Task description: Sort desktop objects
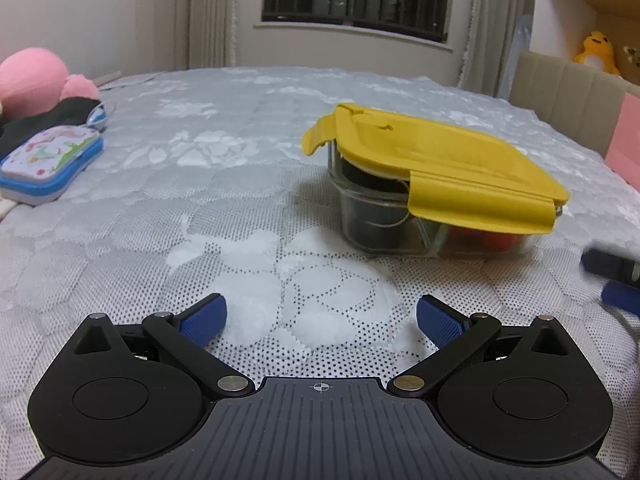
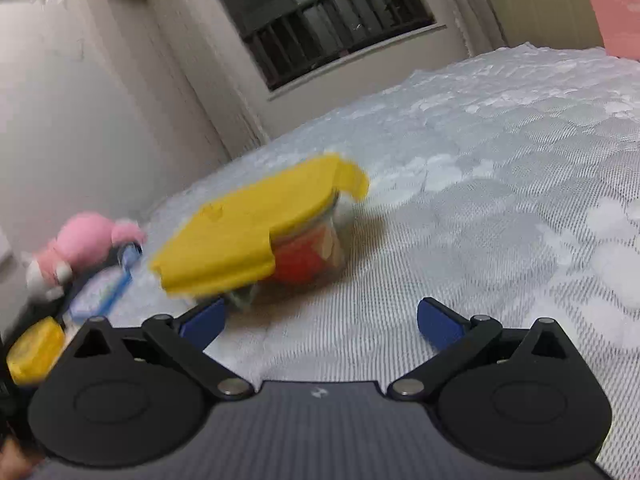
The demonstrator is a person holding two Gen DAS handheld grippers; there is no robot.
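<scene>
Left wrist view: the left hand-held gripper (image 1: 322,320) hangs low over the bed (image 1: 248,184), a mattress with a white quilted cover. Its 2 blue pads are spread wide with nothing between them and nothing touching them. Ahead and to its right stands the glass container (image 1: 400,224), and the yellow lid (image 1: 440,160) lies on top of it, tilted, with its clip flaps unlatched. The lid looks only laid on, probably so that it lifts off easily for more objects. Inside, a dark round thing sits in the nearer compartment and something orange-red in the one further right; what they are I cannot tell. Far off to the left lie a flowered pouch (image 1: 50,164) and a pink plush toy (image 1: 36,80), well apart from the container. At the right edge a blurred blue and black shape is the right hand-held gripper (image 1: 616,280).

Right wrist view: the picture is tilted and smeared. The right hand-held gripper (image 2: 322,320) has its jaws wide apart and carries nothing. The glass container (image 2: 316,248) sits just ahead and to its left, the yellow lid (image 2: 248,232) overhanging toward its left pad, near it; the blur hides whether they touch. Further left are the pink plush toy (image 2: 84,244), the flowered pouch (image 2: 100,292) and a small yellow object (image 2: 34,350), too blurred to name. This hand-held gripper seems placed to deal with the lid.
</scene>
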